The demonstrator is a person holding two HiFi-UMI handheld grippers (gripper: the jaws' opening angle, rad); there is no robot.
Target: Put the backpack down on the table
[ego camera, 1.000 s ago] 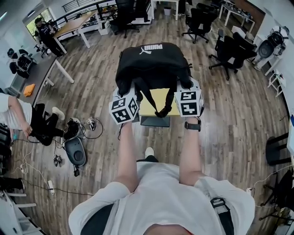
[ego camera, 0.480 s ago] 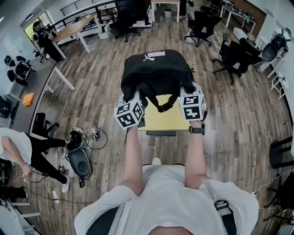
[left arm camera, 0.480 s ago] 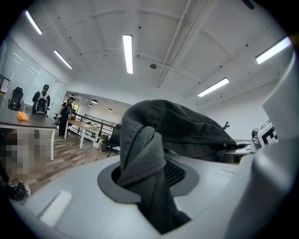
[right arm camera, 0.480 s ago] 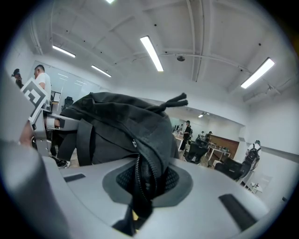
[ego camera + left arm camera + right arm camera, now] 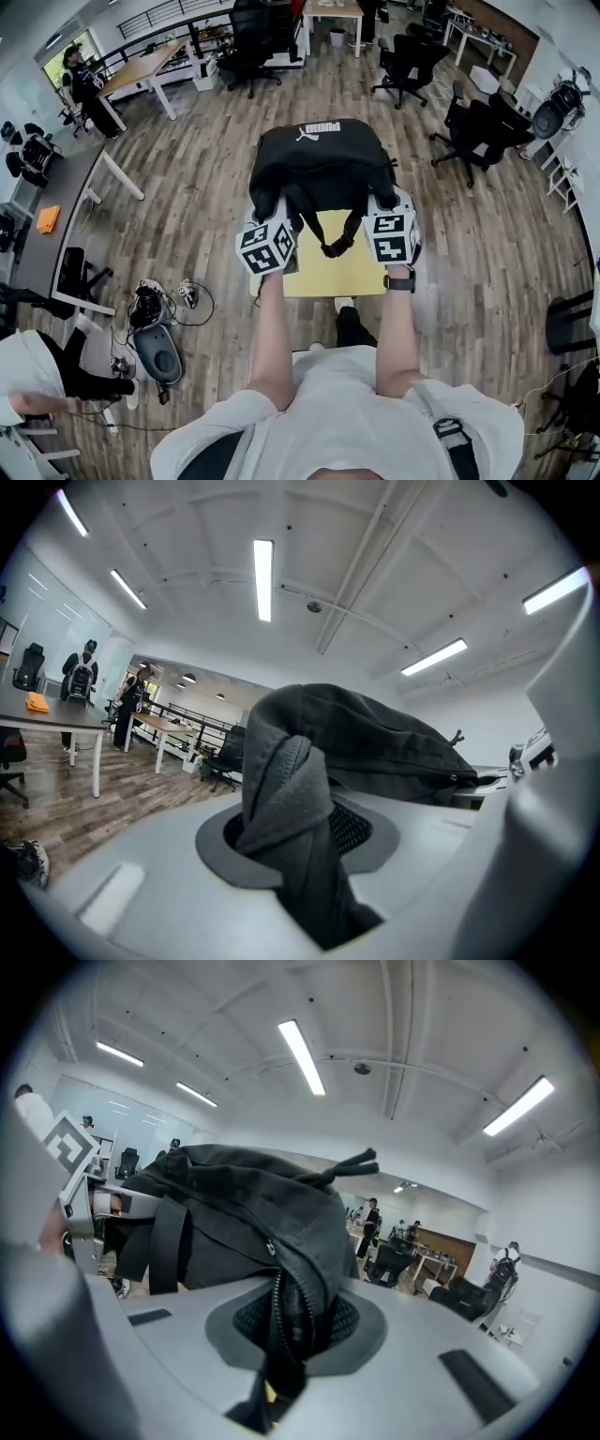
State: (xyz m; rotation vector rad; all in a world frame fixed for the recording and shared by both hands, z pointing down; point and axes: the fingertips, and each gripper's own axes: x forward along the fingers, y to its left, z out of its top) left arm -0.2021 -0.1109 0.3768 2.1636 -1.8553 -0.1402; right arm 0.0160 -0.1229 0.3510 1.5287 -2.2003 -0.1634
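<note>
Black soft fabric sagged, so the backpack seemed light but floppy, best held at both sides. The left gripper and right gripper were each clamped on a fold of it, holding it over the far edge of the yellow table. Its white leaping-cat logo showed; the word beside was unreadable.

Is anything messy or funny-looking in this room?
Yes. Left of the small yellow table, a tangle of black cables and a grey oval object lie strewn on the wooden floor. The straps of the black fabric backpack dangle loose over the table.
</note>
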